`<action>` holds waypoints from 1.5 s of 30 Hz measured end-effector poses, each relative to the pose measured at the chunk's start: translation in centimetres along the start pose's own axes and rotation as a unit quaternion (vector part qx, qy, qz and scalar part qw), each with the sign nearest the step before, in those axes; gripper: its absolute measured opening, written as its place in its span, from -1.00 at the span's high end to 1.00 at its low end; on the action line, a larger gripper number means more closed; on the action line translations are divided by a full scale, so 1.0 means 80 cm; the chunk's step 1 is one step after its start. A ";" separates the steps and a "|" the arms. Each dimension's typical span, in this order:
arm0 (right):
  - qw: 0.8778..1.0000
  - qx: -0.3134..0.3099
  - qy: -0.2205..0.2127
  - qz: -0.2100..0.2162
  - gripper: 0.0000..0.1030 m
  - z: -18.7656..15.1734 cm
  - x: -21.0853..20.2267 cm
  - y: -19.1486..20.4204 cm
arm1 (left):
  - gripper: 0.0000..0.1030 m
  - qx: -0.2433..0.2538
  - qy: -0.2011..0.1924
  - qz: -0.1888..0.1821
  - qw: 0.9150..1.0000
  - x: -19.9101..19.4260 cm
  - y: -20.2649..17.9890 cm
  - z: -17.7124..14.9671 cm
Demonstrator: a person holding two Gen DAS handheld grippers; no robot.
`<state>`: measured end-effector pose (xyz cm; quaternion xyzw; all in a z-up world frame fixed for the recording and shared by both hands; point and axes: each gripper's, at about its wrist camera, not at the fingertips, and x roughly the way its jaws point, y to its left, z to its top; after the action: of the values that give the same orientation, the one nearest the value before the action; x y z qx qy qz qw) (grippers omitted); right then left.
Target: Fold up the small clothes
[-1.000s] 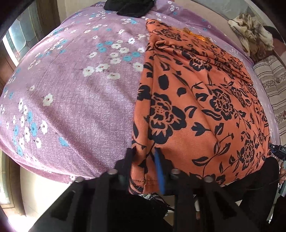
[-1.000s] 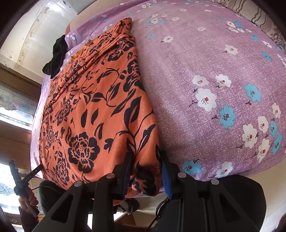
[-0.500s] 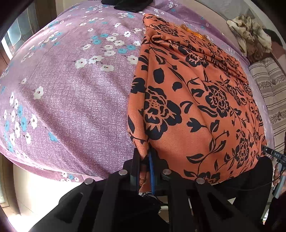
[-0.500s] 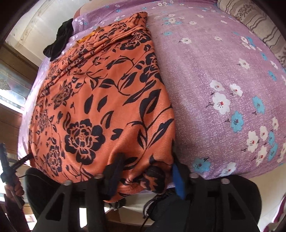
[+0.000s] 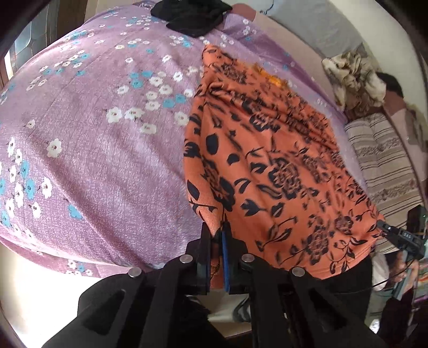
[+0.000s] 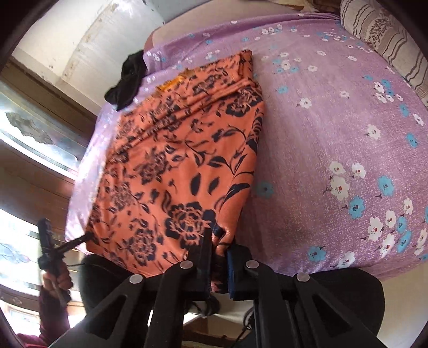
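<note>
Left gripper (image 5: 216, 235): its two fingers are pinching the near left corner of the orange floral garment (image 5: 272, 171), jaws nearly together with cloth between them.
Right gripper (image 6: 220, 246): it is clamping the near right corner of the same garment (image 6: 182, 160), with fabric bunching between the jaws.
Garment position: it is lying lengthwise on the purple flowered bedsheet (image 5: 93, 133), its near hem lifting off the bed edge at both held corners.
Far end: the cloth is gathering in folds there, with a patch of yellow-orange fabric (image 6: 171, 81) showing beside it.
Black cloth (image 5: 190, 16): it is sitting at the far edge of the sheet, apart from the garment.
Striped cushion (image 5: 385, 160): it is lying along the bed's right side.
Blur: the print is smearing in both views.
</note>
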<state>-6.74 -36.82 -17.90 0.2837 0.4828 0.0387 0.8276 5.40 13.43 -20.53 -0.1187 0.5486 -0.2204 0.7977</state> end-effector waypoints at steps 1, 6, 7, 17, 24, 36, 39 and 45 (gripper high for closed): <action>1.000 0.007 -0.013 0.018 0.83 0.004 -0.013 0.001 | 0.87 -0.001 -0.010 -0.016 1.000 -0.012 -0.002 0.005; 0.993 0.034 -0.072 0.083 0.83 0.020 -0.063 0.006 | 0.87 0.002 -0.056 -0.069 0.996 -0.060 -0.015 0.039; 0.992 0.036 -0.079 0.089 0.83 0.021 -0.067 0.006 | 0.87 0.001 -0.062 -0.077 0.995 -0.068 -0.016 0.045; 0.985 0.057 -0.073 0.146 0.83 0.046 -0.067 -0.005 | 0.87 -0.015 -0.085 -0.095 0.992 -0.083 -0.045 0.110; 0.982 0.051 -0.082 0.164 0.84 0.139 -0.052 0.011 | 0.87 -0.044 -0.096 -0.107 0.989 -0.056 -0.034 0.203; 0.949 0.237 -0.186 0.091 0.68 0.368 0.142 -0.083 | 0.79 -0.155 -0.110 -0.016 0.982 0.146 0.015 0.411; 0.917 0.326 -0.209 0.094 0.27 0.347 0.169 -0.139 | 0.79 -0.177 -0.137 -0.011 0.974 0.159 0.029 0.390; 0.902 0.315 -0.283 0.081 -0.49 0.291 0.133 -0.169 | 0.36 -0.169 -0.196 0.040 0.965 0.117 -0.013 0.303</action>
<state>15.18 -54.58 -24.32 0.5671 0.1904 -0.1306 0.7906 30.49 6.75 -18.82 -0.2709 0.4149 -0.0644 0.8662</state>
